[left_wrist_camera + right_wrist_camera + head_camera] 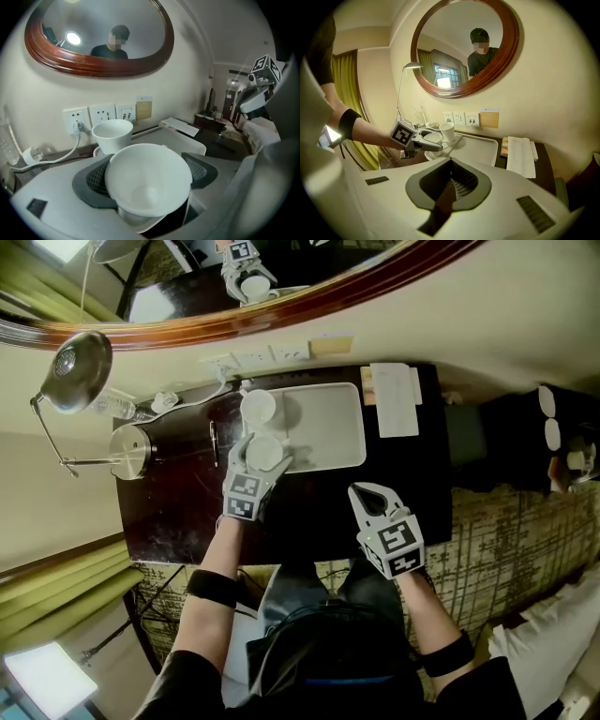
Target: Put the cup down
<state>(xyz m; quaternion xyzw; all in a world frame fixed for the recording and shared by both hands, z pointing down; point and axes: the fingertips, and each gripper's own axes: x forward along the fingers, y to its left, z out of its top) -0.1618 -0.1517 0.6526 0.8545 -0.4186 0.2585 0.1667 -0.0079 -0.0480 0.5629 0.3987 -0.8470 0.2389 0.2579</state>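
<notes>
A white cup (147,180) sits between the dark pads (96,180) of my left gripper (149,176), and both pads touch its sides. In the head view this cup (264,454) is at the left end of the white tray (328,432), with the left gripper (262,457) round it. It looks to rest over a white saucer (436,154). A second white cup (258,409) stands upright just behind it on the tray. My right gripper (373,498) hangs shut and empty over the dark table, nearer the front edge.
A desk lamp (80,362) and a round metal pot (131,451) stand at the table's left end. Folded papers (396,399) lie to the right of the tray. Wall sockets (103,115) with a plugged cable and an oval mirror (464,47) are behind.
</notes>
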